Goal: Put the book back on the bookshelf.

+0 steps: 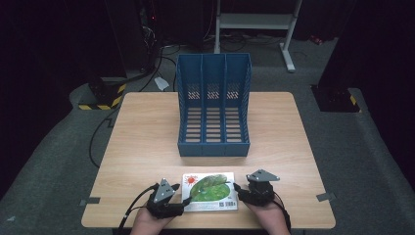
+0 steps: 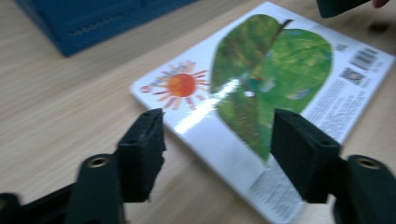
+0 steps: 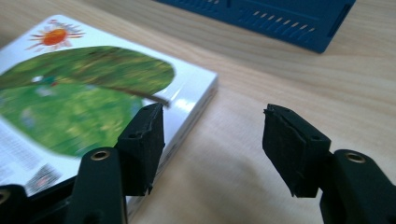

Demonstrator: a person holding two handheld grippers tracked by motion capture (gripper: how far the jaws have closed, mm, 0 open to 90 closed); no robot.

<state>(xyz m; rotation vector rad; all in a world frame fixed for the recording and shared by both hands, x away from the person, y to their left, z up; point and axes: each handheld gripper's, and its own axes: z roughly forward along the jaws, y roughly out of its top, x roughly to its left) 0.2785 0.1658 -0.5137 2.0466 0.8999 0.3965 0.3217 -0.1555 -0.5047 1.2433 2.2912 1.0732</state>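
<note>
High view: a book (image 1: 210, 192) lies flat, cover side down, on the wooden table (image 1: 147, 127) near the person's edge, its long axis running across the table from left to right. The printed sun sits at its far left corner and the barcode at its near right corner. The left gripper (image 1: 185, 199) stands at the book's left short edge and the right gripper (image 1: 235, 190) at its right short edge, each carried in a hand that enters from below. A blue file rack (image 1: 213, 105) with three slots stands farther back, well apart from the book, its open side toward the person. Left gripper view: the jaws stand apart with nothing pressed between them; the book's near corner lies beyond and between the two black pads (image 2: 142, 151), and the book stretches away on a diagonal toward the upper right, where part of the other gripper shows at the top edge. A corner of the rack appears at upper left. Right gripper view: the jaws are likewise spread, gripping nothing; the book (image 3: 93, 98) lies to the left with its corner just beside the left pad (image 3: 142, 142), bare table lies between the pads, and the rack's base crosses the top.
</note>
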